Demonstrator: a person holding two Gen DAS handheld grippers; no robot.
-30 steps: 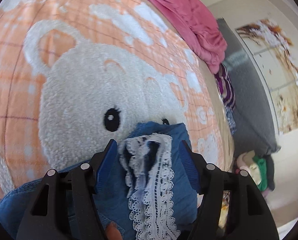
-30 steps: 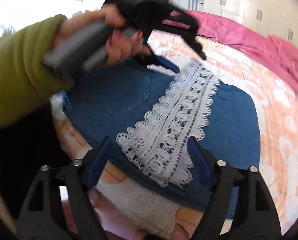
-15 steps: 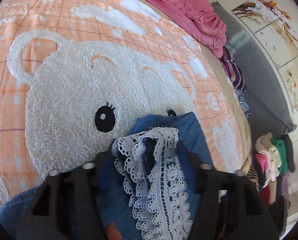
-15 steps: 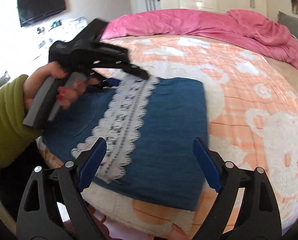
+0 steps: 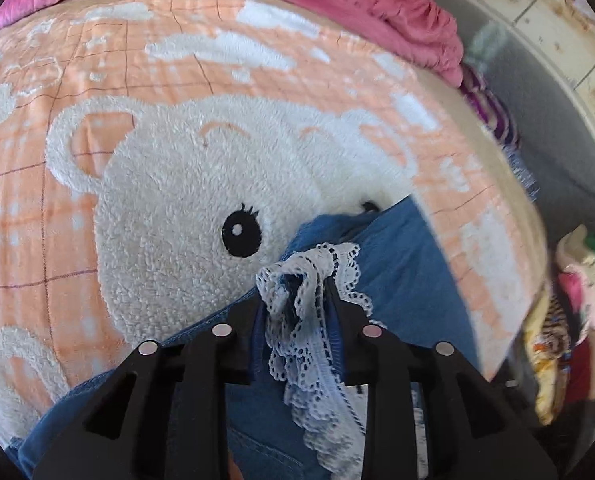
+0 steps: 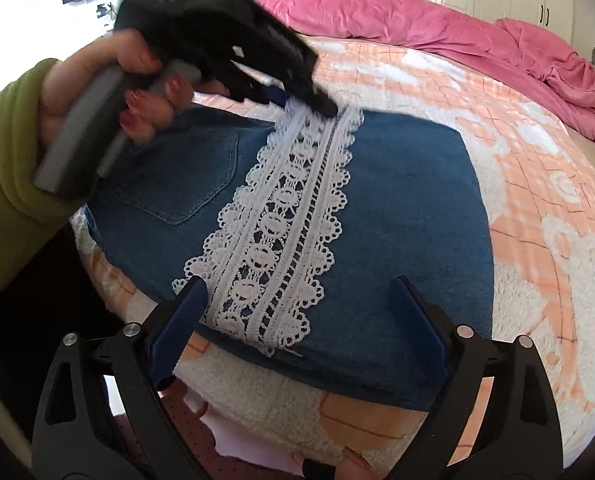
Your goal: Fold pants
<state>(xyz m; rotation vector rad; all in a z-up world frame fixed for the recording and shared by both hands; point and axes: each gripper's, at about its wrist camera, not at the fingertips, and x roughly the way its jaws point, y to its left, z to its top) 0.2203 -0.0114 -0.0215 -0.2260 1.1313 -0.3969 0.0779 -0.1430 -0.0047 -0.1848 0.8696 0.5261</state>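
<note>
**Lace hem pinched on the bear blanket**

The left gripper (image 5: 297, 300) pinches the pants' (image 6: 409, 208) lace trim (image 6: 285, 232) — bunched between its fingers. The right gripper (image 6: 297, 320) hovers spread wide — the folded pants lie on the blanket (image 6: 537, 200).

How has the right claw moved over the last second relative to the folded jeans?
Yes. The right claw, open, has backed away from the jeans: the lace trim's near end sat between its fingers earlier, and now the whole folded stack shows ahead.
</note>
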